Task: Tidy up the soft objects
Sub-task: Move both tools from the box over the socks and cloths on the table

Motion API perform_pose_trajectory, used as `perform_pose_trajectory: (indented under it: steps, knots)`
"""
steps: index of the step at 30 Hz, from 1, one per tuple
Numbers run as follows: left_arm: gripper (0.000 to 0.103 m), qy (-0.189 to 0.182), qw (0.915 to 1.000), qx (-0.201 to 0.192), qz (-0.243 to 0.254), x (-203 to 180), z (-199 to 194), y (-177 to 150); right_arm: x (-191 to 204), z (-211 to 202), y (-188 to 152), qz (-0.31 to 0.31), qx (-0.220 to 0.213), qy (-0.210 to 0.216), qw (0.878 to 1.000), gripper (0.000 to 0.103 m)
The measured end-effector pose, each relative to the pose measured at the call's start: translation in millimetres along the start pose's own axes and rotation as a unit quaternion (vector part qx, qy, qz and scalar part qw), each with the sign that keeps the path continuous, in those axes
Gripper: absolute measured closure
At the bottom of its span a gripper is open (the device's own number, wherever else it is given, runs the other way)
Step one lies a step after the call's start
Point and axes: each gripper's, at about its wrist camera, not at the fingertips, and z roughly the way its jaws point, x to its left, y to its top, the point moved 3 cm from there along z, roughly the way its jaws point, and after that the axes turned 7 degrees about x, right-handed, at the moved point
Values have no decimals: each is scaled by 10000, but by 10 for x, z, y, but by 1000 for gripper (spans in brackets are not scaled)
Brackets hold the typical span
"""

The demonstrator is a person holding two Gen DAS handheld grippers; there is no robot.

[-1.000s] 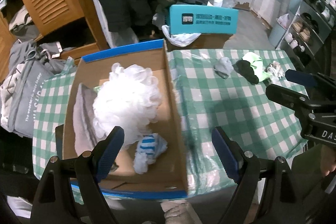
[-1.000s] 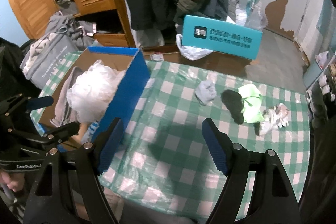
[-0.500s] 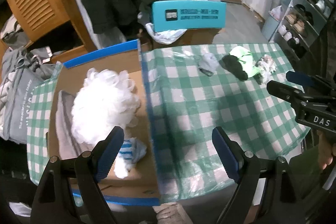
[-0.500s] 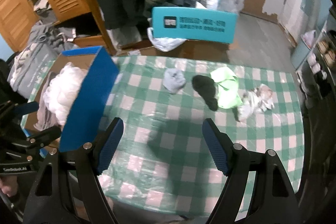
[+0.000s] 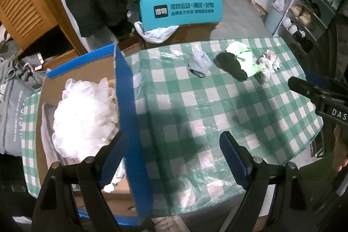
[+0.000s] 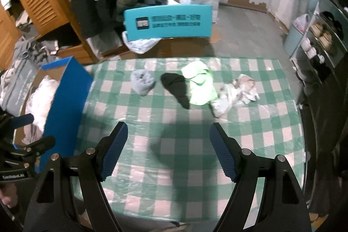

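I see white mesh pouf (image 5: 82,114) in blue-edged cardboard box (image 5: 128,114); on table: crumpled grey sock (image 6: 142,82), black sock (image 6: 177,89) touching neon-green cloth (image 6: 200,86), patterned rag (image 6: 236,94) beside.

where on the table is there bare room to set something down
The near half of the checked tablecloth is bare, from the blue cardboard box across to the right edge. The far strip is crowded: grey sock, black sock, green cloth, crumpled patterned cloth.

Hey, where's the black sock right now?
In the right wrist view the black sock lies on the checked tablecloth toward the far edge, between the grey sock on its left and the green cloth, which it touches, on its right.
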Motion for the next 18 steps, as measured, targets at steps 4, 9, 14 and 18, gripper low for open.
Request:
perform_pose_trajectory:
  steps: [4,9,14,18]
  knots:
    - [16,-80,10000,31,6,-59,67,67,-144,79,-5,43,59,-198,9998,25]
    - [16,-57,10000,-34,19,-126,116,202,-338,161,34,167,128,-279,9994,25]
    - [16,-77,9999,67,59,-187,266,335,-517,251,119,287,248,-402,9985,25]
    - [16,-64,9998,136,154,-269,376,471,-636,313,223,376,380,-482,9974,25]
